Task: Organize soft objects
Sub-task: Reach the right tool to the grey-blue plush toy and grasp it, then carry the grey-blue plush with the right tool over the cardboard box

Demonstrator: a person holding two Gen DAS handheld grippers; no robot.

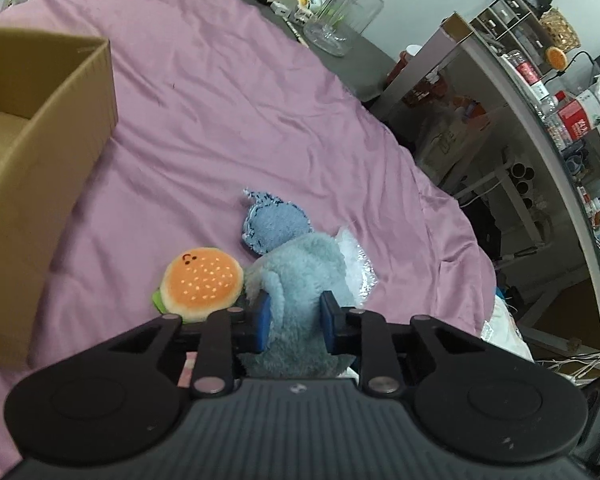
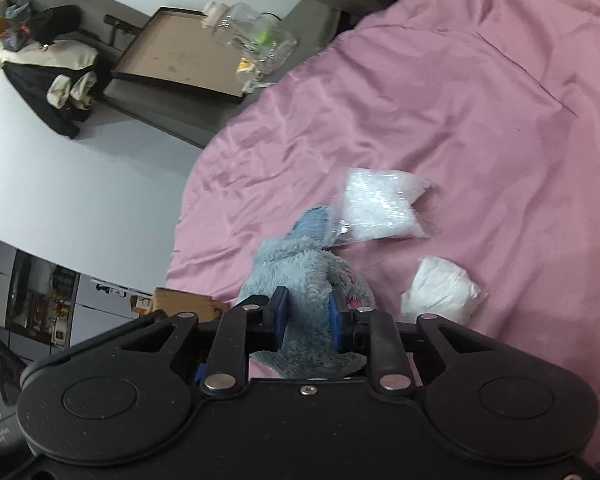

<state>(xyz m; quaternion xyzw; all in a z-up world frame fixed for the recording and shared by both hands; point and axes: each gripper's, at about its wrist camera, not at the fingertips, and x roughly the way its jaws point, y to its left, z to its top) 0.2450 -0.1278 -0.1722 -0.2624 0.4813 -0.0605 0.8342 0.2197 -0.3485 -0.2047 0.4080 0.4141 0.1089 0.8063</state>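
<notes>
A fluffy light-blue plush toy [image 1: 300,268] lies on the pink bedsheet [image 1: 220,120]. My left gripper [image 1: 296,312] is shut on it, blue pads pressed into its fur. My right gripper [image 2: 307,312] is shut on the same plush [image 2: 296,264] from another side. A burger plush [image 1: 202,280] sits just left of the blue plush. A blue knitted soft item [image 1: 274,222] lies behind it. A clear bag of white stuffing [image 2: 380,204] and a crumpled white soft wad [image 2: 444,288] lie on the sheet to the right.
An open cardboard box [image 1: 40,152] stands on the bed at the left. Past the bed's far edge are a glass jar [image 1: 352,4] on a dark surface and cluttered shelves [image 1: 560,80]. A framed board [image 2: 176,52] and clothes lie beyond the bed.
</notes>
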